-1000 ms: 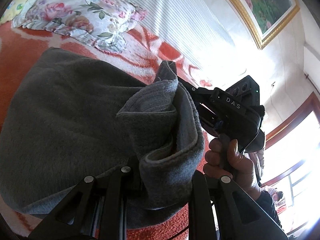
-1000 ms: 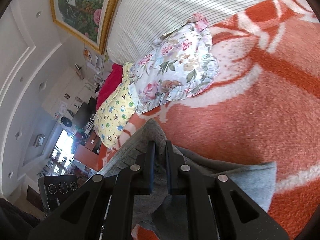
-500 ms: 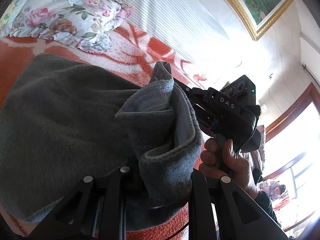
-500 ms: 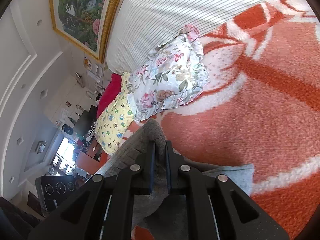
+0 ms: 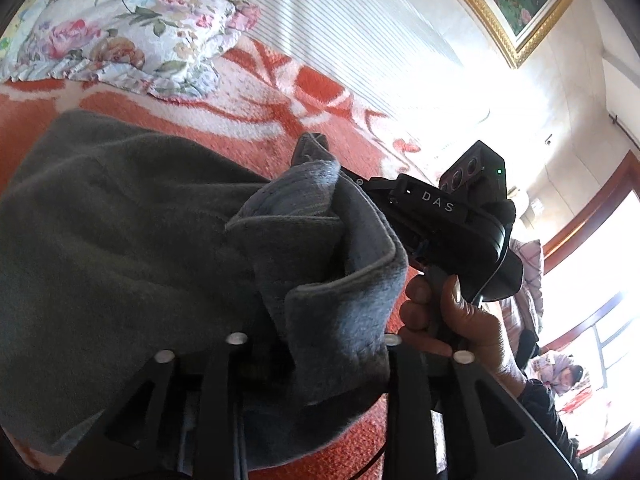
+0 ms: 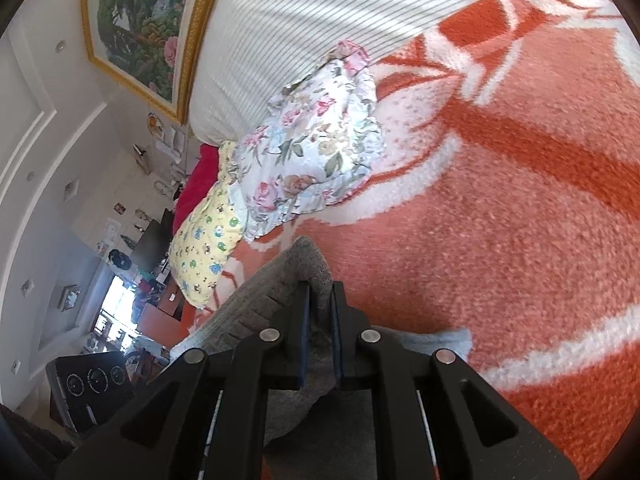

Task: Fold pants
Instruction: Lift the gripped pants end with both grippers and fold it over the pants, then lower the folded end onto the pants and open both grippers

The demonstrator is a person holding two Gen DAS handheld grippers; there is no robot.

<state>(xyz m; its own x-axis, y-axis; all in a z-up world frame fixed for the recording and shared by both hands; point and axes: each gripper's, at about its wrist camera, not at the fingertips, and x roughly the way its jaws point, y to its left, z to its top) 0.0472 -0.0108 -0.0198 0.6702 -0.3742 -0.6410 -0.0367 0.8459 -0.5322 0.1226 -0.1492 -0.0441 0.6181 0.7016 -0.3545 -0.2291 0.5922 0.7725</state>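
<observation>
left gripper (image 5: pixel 312 344): jaws just opened, grey pants (image 5: pixel 120 240) between, grip unclear | right gripper (image 6: pixel 320 312): pants clamped, lower centre

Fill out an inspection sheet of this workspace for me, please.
Surface: orange-and-white fluffy blanket, on a bed.
Job's things: grey fleece pants, bunched, one edge lifted.
Clutter: floral pillow; yellow cartoon-print pillow beside it.
Grippers: right gripper shut on the pants' edge; left gripper jaws have just been opening, cloth draped between them, pads hidden.
Cables: thin black cable by the right gripper's handle.
Surroundings: striped white headboard, gold-framed painting, bright window.
</observation>
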